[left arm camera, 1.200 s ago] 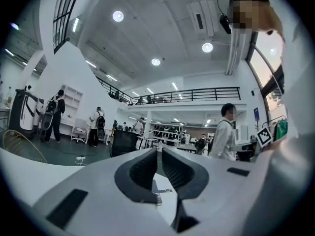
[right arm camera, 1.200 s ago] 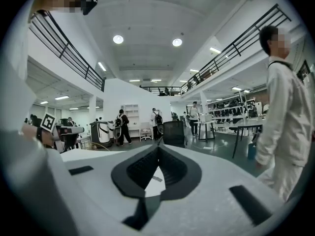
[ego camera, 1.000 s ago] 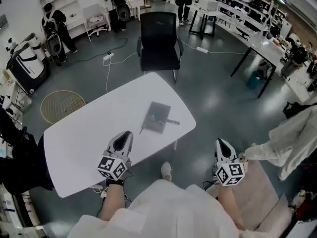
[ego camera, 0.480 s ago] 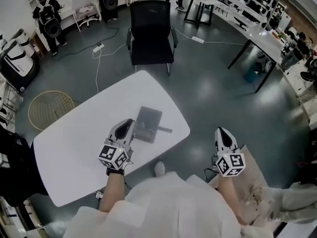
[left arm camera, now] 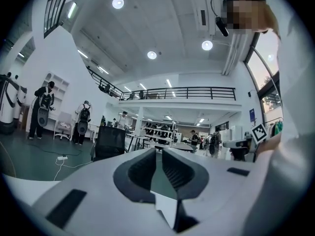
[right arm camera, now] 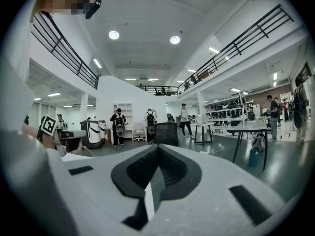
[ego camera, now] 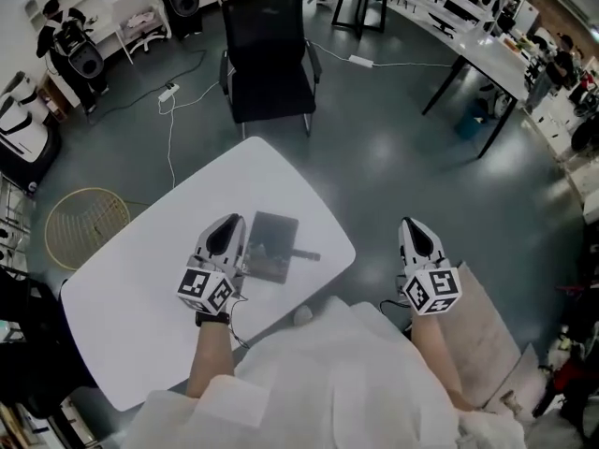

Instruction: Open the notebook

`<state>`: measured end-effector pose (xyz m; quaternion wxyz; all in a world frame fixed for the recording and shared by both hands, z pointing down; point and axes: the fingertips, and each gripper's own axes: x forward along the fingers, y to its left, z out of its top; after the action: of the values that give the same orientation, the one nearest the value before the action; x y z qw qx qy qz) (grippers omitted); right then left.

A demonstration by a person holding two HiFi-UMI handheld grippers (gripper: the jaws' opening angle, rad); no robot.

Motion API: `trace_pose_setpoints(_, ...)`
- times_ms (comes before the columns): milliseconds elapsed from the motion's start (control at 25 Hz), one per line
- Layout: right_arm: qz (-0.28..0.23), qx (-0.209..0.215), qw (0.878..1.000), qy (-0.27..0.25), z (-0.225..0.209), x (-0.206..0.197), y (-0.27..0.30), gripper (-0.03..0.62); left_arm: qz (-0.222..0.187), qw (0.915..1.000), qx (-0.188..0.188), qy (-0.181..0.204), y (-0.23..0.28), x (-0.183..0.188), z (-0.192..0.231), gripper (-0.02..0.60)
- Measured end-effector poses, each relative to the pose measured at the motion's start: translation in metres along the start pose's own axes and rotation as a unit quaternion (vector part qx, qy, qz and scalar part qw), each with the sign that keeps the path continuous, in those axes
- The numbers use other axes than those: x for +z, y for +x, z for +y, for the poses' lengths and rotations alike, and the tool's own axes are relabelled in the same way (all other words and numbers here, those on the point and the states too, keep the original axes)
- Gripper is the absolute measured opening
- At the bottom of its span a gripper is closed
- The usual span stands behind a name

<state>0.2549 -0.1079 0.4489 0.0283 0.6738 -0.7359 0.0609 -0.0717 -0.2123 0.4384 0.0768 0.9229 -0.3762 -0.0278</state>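
Observation:
A closed dark grey notebook (ego camera: 273,246) lies flat on the white table (ego camera: 140,279), near its right end. A short dark strip (ego camera: 307,255) sticks out from its right edge. My left gripper (ego camera: 227,221) hovers over the table just left of the notebook, beside its left edge, not touching it. Its jaws are shut and hold nothing (left arm camera: 158,150). My right gripper (ego camera: 409,223) is off the table's right side, above the floor. It is shut and empty too (right arm camera: 157,146). Neither gripper view shows the notebook.
A black office chair (ego camera: 267,54) stands past the table's far end. A white cable (ego camera: 170,120) and a round wire basket (ego camera: 84,224) lie on the floor at left. Black-legged desks (ego camera: 468,64) stand at far right, and a beige mat (ego camera: 482,335) is under my right arm.
Both grippers have moved forward. The left one, earlier short of the notebook, now sits alongside its left edge. The notebook has not moved on the table, and both jaws stayed shut.

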Motion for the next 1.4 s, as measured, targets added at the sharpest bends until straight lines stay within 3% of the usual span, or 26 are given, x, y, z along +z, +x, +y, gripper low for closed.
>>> trace_pose_setpoints(320, -0.006, -0.014, 1.0, -0.006, -0.019, 0.005, 0.017, 0.005, -0.007, 0.9999, -0.01, -0.001, 0.026, 0.002, 0.007, 0.028)
trace_pose_setpoints(920, 0.012, 0.025, 1.0, -0.012, -0.042, -0.003, 0.037, 0.005, 0.01, 0.9999, -0.002, -0.006, 0.045, -0.017, -0.016, 0.028)
trace_pose_setpoints(1160, 0.026, 0.079, 0.996, -0.02, -0.047, 0.004, 0.055, 0.005, 0.042, 0.999, 0.016, -0.004, 0.046, -0.039, -0.026, 0.028)
trace_pose_setpoints(1320, 0.031, 0.111, 0.993, -0.027, -0.047, 0.005, 0.07, 0.005, 0.1, 0.9945, 0.03, 0.004, 0.048, -0.077, -0.025, 0.033)
trace_pose_setpoints(1400, 0.032, 0.126, 0.991, -0.029, -0.044, 0.005, 0.077, 0.005, 0.133, 0.9907, 0.031, -0.005, 0.048, -0.097, -0.025, 0.071)
